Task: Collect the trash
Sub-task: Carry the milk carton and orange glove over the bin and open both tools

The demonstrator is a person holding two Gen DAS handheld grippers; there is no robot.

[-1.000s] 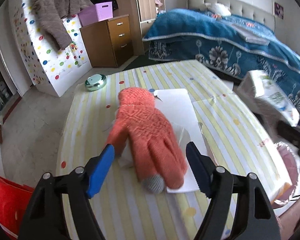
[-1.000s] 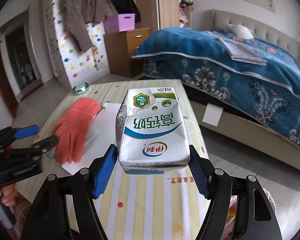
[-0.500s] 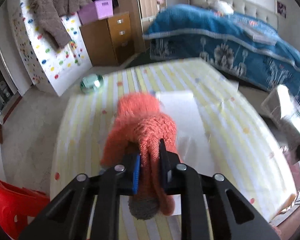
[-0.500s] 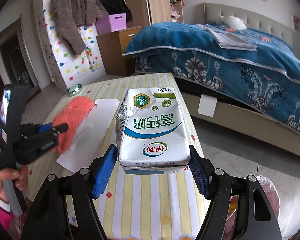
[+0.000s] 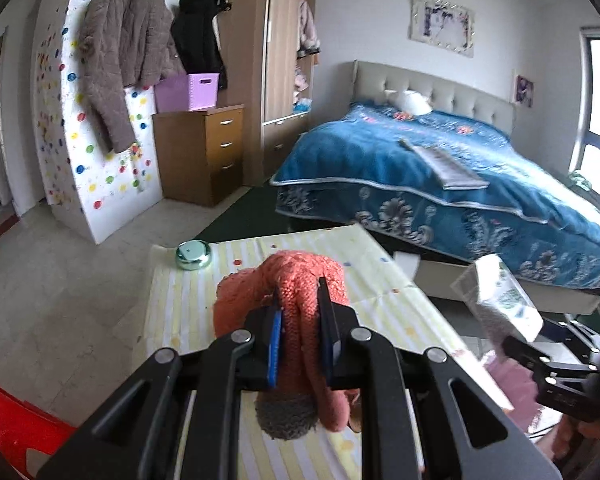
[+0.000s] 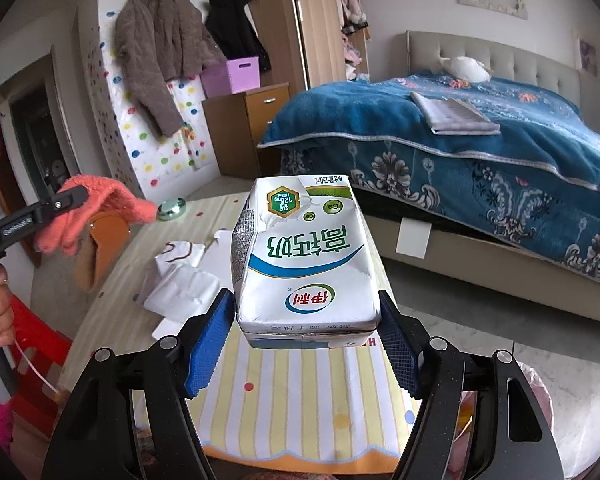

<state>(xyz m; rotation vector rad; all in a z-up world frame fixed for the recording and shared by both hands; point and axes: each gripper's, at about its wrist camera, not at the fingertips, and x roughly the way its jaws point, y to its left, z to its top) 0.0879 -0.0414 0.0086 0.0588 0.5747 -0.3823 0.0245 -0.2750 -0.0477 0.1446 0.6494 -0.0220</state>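
My left gripper (image 5: 299,320) is clenched on an orange knitted glove (image 5: 300,280), held in the air above the striped table (image 6: 300,392). My right gripper (image 6: 306,320) grasps a white milk carton (image 6: 304,256) between its blue fingers (image 6: 208,344), lifted over the table's near edge. Crumpled white paper (image 6: 184,280) lies on the table to the left. A small round metal tin (image 6: 172,208) sits at the far end. A blue-covered bed (image 6: 480,140) stands beyond on the right.
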